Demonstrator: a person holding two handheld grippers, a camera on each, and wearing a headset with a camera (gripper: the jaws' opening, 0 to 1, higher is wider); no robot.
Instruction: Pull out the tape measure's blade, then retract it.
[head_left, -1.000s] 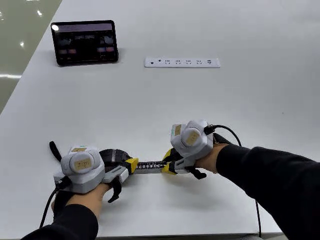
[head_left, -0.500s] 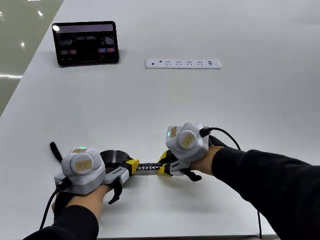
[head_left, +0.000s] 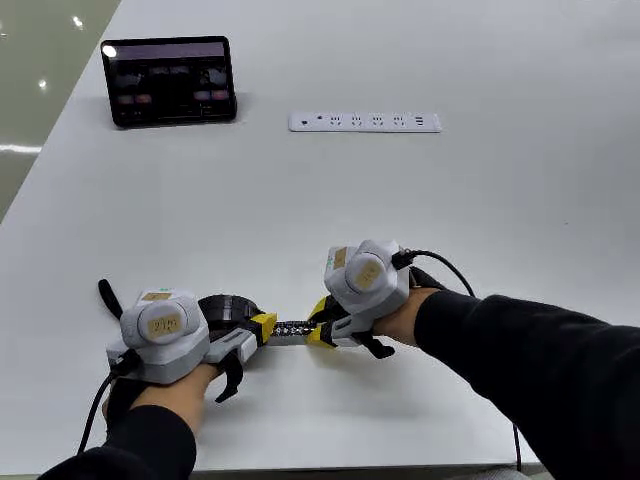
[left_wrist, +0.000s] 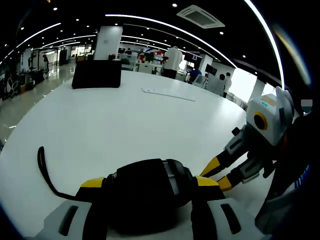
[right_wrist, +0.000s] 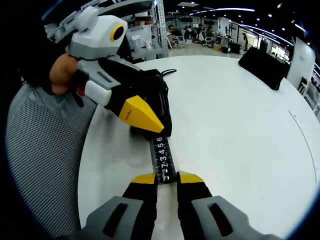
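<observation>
Clamping the tape measure (right_wrist: 162, 102), the left gripper (left_wrist: 150, 184) hides its sides; the right gripper (right_wrist: 166, 178) pinches the blade (right_wrist: 161, 154), hook hidden.

The only print that reads clearly is in the right gripper view, on the blade (right_wrist: 162, 159) of the tape measure (right_wrist: 150, 102). It carries black numerals 2, 3, 4, 5 and 6 on white, with fine scale marks along both edges. They count up from the tips of the right claw (right_wrist: 165, 178) toward the black case. A line of small dark print sits on the yellow finger (right_wrist: 135, 114) of the left claw (left_wrist: 150, 181), too small to read. In the head view, the tan stickers on both claw housings, the tablet (head_left: 168, 80) screen and the marks on the power strip (head_left: 364, 122) lying on the desk (head_left: 450, 200) are too blurred to make out.
</observation>
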